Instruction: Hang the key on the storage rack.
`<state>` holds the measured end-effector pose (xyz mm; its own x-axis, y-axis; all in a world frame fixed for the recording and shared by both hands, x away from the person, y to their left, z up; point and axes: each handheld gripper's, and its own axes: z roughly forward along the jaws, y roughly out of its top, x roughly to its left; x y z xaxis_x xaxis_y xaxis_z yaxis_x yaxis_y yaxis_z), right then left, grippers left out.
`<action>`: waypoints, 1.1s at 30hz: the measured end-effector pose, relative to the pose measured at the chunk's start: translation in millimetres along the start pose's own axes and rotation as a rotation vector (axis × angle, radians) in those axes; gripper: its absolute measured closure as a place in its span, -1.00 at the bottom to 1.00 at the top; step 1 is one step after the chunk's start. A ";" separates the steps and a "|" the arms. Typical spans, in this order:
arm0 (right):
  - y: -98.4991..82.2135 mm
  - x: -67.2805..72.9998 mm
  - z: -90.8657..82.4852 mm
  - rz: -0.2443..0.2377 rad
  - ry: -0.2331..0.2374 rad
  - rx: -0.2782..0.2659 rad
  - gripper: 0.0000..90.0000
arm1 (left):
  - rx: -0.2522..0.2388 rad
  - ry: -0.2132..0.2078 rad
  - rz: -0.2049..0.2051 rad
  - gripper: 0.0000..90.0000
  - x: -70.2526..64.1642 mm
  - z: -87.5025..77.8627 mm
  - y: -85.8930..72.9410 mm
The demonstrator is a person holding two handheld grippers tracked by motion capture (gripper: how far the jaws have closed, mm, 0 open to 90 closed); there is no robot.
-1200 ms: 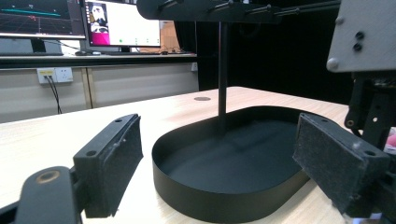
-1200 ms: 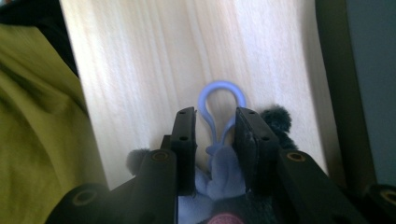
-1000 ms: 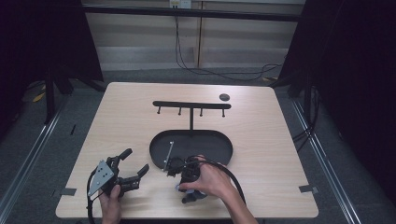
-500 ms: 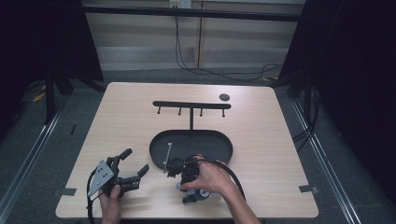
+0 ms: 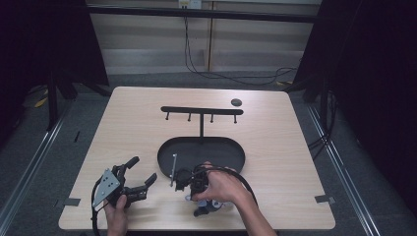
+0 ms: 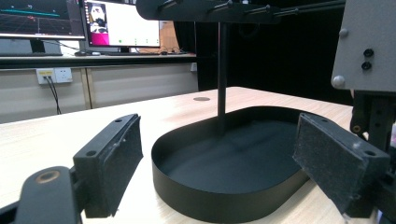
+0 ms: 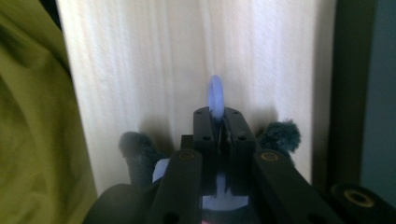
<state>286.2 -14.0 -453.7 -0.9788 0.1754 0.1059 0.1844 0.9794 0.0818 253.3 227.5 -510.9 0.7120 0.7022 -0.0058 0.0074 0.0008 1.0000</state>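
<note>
1. Pale blue and thin, a small ring-like piece (image 7: 215,96) sticks up edge-on from between the jaws in the right hand-held gripper view. Its long axis runs along the jaws and away from the camera; we cannot tell what the whole thing is.

2. We see the right hand-held gripper (image 7: 217,122) with its jaws pressed together, pinching that pale blue piece. More pale blue shows lower down between the gripper's arms, and dark blue fuzzy tufts (image 7: 280,134) sit on either side of the jaws.

3. From the high view, the right hand-held gripper (image 5: 189,179) lies under the person's right hand (image 5: 220,186) at the near rim of the black oval tray (image 5: 236,150). A bit of pale blue shows just below the hand, over the surface (image 5: 275,142).

4. A thin metal rod (image 5: 173,168) stands beside this gripper, leaning over the tray's near-left rim.

5. We see the left hand-held gripper (image 6: 219,158) with its jaws spread wide and nothing between them. It faces the tray (image 6: 196,186) across the wooden surface.

6. In the high view the left hand-held gripper (image 5: 140,172) rests low on the surface, left of the tray and apart from it, held by the left hand (image 5: 118,209).

7. Behind the tray rises a black T-shaped stand (image 5: 200,111) with small pegs hanging beneath its crossbar.

8. A small dark disc (image 5: 236,102) lies on the surface beyond the stand's right end.
</note>
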 end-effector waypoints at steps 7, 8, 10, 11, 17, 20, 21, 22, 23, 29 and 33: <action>0.1 2.2 9.1 -0.028 0.018 0.040 0.92 | 0.000 0.000 0.000 -0.66 0.0 0.0 0.0; 0.7 2.5 9.7 -0.028 0.016 0.043 0.92 | 0.000 0.000 0.000 -0.66 0.0 0.0 0.0; 1.1 3.2 11.9 -0.042 0.003 0.044 0.91 | 0.000 0.000 0.000 -0.66 0.0 0.0 0.0; 1.1 3.2 11.9 -0.042 0.003 0.044 0.91 | 0.000 0.000 0.000 -0.66 0.0 0.0 0.0; 5.9 -1.6 12.8 -0.015 0.033 0.066 0.86 | 0.000 0.002 -0.001 -0.66 0.0 0.0 0.0; 4.1 -4.5 12.6 -0.004 0.061 0.055 0.80 | -0.001 0.001 -0.005 -0.66 -0.1 0.2 0.0; 3.7 -4.4 12.7 -0.001 0.061 0.051 0.80 | -0.001 0.001 -0.006 -0.66 -0.1 0.2 0.0; 3.6 -2.9 11.9 -0.011 0.051 0.052 0.80 | -0.001 0.000 -0.006 -0.66 -0.2 0.2 0.0; 3.0 -1.3 12.3 -0.017 0.028 0.036 0.83 | 0.000 0.000 -0.004 -0.66 -0.1 0.1 0.0; 2.8 -0.7 12.3 -0.026 0.019 0.048 0.94 | 0.001 -0.001 -0.002 -0.66 0.1 0.0 0.0; 1.6 -2.0 11.8 -0.024 0.022 0.056 0.94 | 0.000 -0.002 -0.003 -0.66 0.0 0.1 0.0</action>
<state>287.4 -11.6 -465.5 -0.9805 0.1502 0.1268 0.1550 0.9875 0.0288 253.3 227.5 -510.9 0.7131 0.7011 -0.0091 0.0096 0.0032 0.9999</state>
